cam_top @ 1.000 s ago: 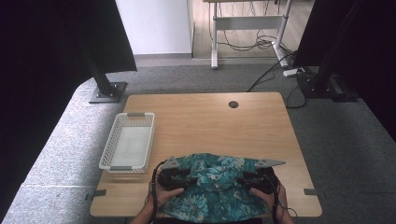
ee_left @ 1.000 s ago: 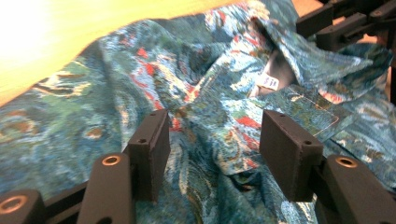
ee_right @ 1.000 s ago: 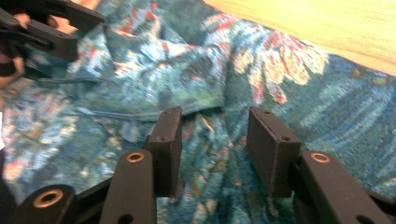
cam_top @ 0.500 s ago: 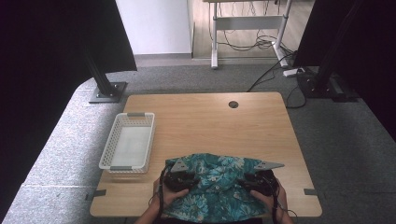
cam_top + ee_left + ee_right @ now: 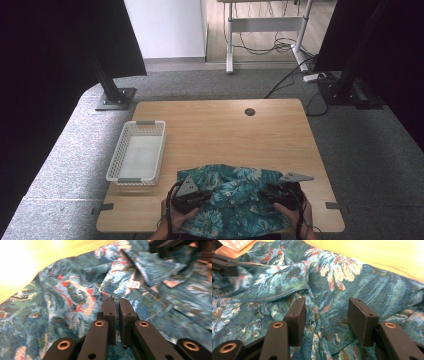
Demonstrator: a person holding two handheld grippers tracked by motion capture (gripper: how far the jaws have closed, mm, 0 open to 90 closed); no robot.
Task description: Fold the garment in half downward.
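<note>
A teal floral shirt (image 5: 235, 200) lies crumpled at the near edge of the wooden table (image 5: 225, 130). My left gripper (image 5: 207, 195) rests on the shirt's left part, held by a hand. In the left gripper view its jaws (image 5: 117, 300) have just been closing and now pinch a thin fold of the shirt (image 5: 75, 290) near a white label (image 5: 133, 284). My right gripper (image 5: 264, 192) sits on the shirt's right side. Its jaws (image 5: 327, 302) have just been opening and stand apart astride a ridge of the fabric (image 5: 337, 270), with the pads clear of it.
A white mesh basket (image 5: 112, 165) stands on the table's left side, just left of the shirt. A round cable hole (image 5: 250, 111) sits near the far edge. Bare wood stretches beyond the shirt. Black stands and cables are on the floor behind.
My left gripper has slid inward over the shirt and its jaws have come together on the fabric. The shirt's left edge is drawn in a little. The right hand has hardly moved.
</note>
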